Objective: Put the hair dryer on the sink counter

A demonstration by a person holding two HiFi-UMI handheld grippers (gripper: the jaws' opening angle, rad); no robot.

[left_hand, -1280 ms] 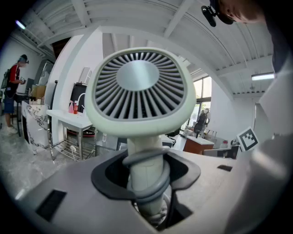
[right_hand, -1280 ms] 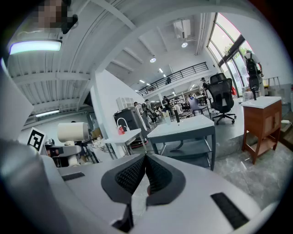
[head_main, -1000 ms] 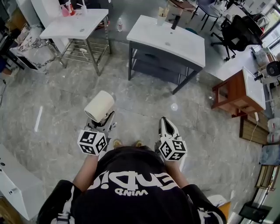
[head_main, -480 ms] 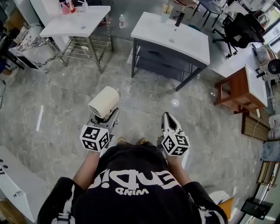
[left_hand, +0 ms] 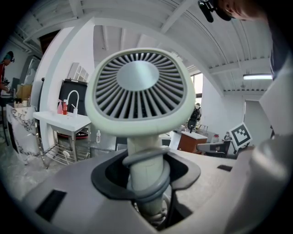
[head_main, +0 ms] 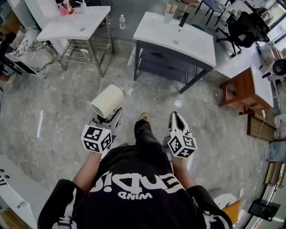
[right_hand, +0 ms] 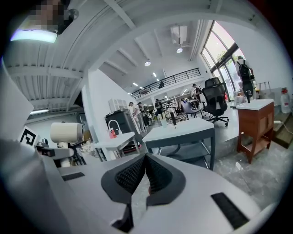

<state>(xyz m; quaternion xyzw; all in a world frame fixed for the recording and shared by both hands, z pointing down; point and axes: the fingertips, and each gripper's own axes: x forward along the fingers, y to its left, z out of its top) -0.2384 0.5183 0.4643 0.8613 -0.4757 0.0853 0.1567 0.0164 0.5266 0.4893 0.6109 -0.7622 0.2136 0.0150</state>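
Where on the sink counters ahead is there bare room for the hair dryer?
The dark-framed counter is bare along its near edge and right end; a cup and black faucet crowd its far edge. The lighter counter is open in front of its pink bottles.

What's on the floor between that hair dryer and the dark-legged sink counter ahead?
Nothing: the head view shows bare grey floor between the hair dryer and sink counter.
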